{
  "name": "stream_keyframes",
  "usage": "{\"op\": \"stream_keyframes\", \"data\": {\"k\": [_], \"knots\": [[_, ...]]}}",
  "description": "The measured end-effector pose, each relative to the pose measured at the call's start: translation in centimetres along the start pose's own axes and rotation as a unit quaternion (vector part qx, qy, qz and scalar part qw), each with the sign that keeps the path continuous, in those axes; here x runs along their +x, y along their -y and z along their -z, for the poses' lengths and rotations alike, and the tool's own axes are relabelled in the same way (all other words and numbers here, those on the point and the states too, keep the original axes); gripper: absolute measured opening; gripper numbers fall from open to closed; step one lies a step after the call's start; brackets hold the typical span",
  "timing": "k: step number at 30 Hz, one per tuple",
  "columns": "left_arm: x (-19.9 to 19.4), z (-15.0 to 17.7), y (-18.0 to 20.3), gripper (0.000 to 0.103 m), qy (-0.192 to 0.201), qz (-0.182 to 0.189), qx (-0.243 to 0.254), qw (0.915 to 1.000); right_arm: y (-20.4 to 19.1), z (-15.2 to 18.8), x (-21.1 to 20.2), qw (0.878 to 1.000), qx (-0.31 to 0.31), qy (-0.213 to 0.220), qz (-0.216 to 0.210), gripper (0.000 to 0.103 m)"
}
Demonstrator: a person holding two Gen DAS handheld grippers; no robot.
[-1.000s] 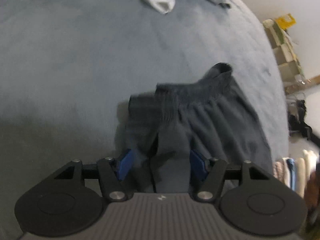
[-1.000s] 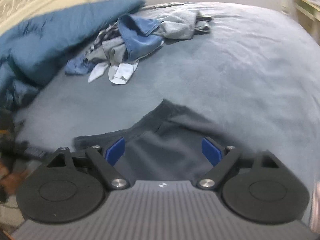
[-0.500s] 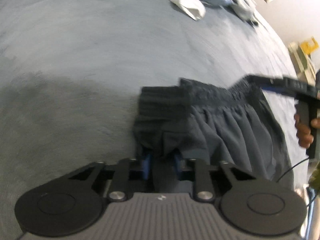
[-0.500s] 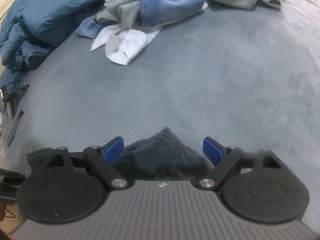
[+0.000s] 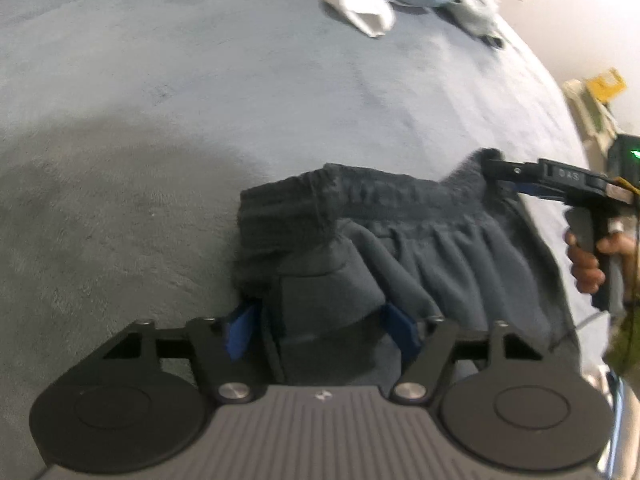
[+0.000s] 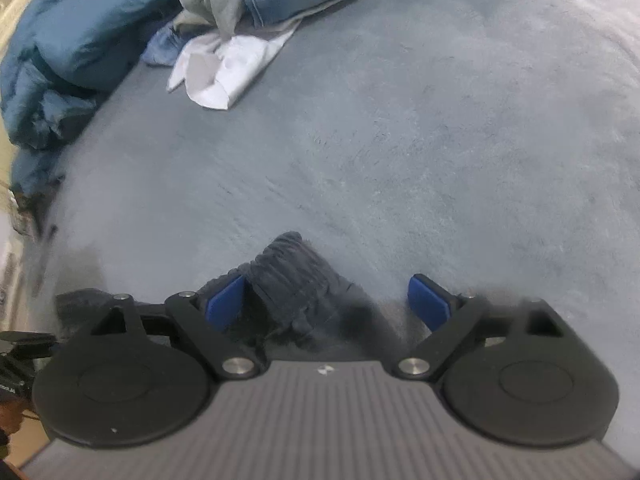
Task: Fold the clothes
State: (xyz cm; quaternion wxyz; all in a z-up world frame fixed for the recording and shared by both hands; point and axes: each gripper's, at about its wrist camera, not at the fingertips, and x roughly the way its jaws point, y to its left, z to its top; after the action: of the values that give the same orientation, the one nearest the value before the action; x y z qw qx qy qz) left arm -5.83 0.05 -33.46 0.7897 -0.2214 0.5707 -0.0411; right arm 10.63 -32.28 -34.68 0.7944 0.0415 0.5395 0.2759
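Note:
Dark grey shorts lie on the grey bed cover, waistband away from me. My left gripper straddles a folded-over leg of the shorts. Its jaws are opening, and the left blue pad stands clear of the cloth. My right gripper points down at the far right corner of the waistband. That corner sits between its wide pads, close to the left one, and its jaws are still opening. In the left wrist view the right gripper shows at that corner, held by a hand.
A heap of unfolded clothes with a white garment lies further up the bed. A blue quilt is bunched at the bed's left edge. Boxes stand beyond the right edge.
The left gripper shut on the folded leg half a second ago and has spread again. The right gripper swung down to the waistband's right corner, and the waistband now lies stretched out.

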Motion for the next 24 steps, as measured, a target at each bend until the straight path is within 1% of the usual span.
{"op": "stream_keyframes", "data": {"k": [1, 2, 3, 5, 6, 7, 8, 10, 11, 13, 16, 19, 21, 23, 24], "knots": [[0.0, 0.1, 0.0, 0.050, 0.005, -0.006, -0.006, 0.9999, -0.6, 0.0, 0.1, 1.000, -0.012, 0.004, 0.012, 0.089], [-0.2, 0.1, -0.2, 0.042, 0.008, -0.009, -0.011, 0.9999, -1.1, 0.1, 0.3, 0.999, -0.024, 0.008, 0.023, 0.082], [-0.3, 0.2, -0.6, 0.030, 0.009, -0.010, -0.018, 0.9997, -1.6, 0.1, 0.3, 0.999, -0.035, 0.012, 0.033, 0.074], [-0.6, 0.3, -1.6, 0.015, 0.006, -0.004, -0.040, 0.9992, -2.2, 0.4, 0.1, 0.998, -0.047, 0.015, 0.039, 0.049], [-0.8, 0.4, -2.1, 0.009, 0.005, 0.003, -0.051, 0.9987, -2.3, 0.5, -0.1, 0.998, -0.046, 0.016, 0.034, 0.040], [-1.1, 0.4, -2.4, 0.007, 0.006, 0.009, -0.061, 0.9981, -2.4, 0.7, -0.3, 0.999, -0.044, 0.015, 0.024, 0.025], [-1.5, 0.4, -2.7, 0.005, 0.011, 0.014, -0.067, 0.9976, -2.5, 0.9, -0.7, 0.999, -0.043, 0.016, 0.017, 0.015], [-2.9, 0.4, -2.9, 0.004, 0.029, 0.022, -0.069, 0.9970, -2.9, 1.4, -1.7, 0.998, -0.045, 0.028, 0.014, 0.010], [-3.7, 0.3, -2.8, 0.004, 0.039, 0.032, -0.066, 0.9965, -3.0, 1.8, -2.5, 0.998, -0.042, 0.038, 0.013, 0.008], [-5.9, 0.1, -2.5, 0.004, 0.058, 0.060, -0.058, 0.9949, -3.0, 2.4, -5.1, 0.997, -0.021, 0.073, 0.014, 0.008], [-9.6, -0.2, -1.7, 0.004, 0.084, 0.101, -0.034, 0.9908, -3.8, 4.1, -11.1, 0.990, 0.017, 0.141, 0.017, 0.008], [-14.4, -1.0, 0.0, 0.004, 0.100, 0.133, 0.007, 0.9861, -6.3, 6.6, -18.4, 0.975, 0.050, 0.214, 0.032, 0.008], [-18.2, -1.8, 1.5, 0.004, 0.112, 0.154, 0.038, 0.9809, -8.8, 8.5, -23.4, 0.963, 0.068, 0.255, 0.049, 0.008], [-22.3, -2.4, 3.0, 0.004, 0.127, 0.180, 0.072, 0.9729, -12.1, 10.2, -28.4, 0.951, 0.077, 0.291, 0.073, 0.008], [-24.4, -2.7, 3.8, 0.004, 0.134, 0.195, 0.089, 0.9674, -13.8, 11.0, -30.7, 0.944, 0.081, 0.308, 0.083, 0.008]]}}
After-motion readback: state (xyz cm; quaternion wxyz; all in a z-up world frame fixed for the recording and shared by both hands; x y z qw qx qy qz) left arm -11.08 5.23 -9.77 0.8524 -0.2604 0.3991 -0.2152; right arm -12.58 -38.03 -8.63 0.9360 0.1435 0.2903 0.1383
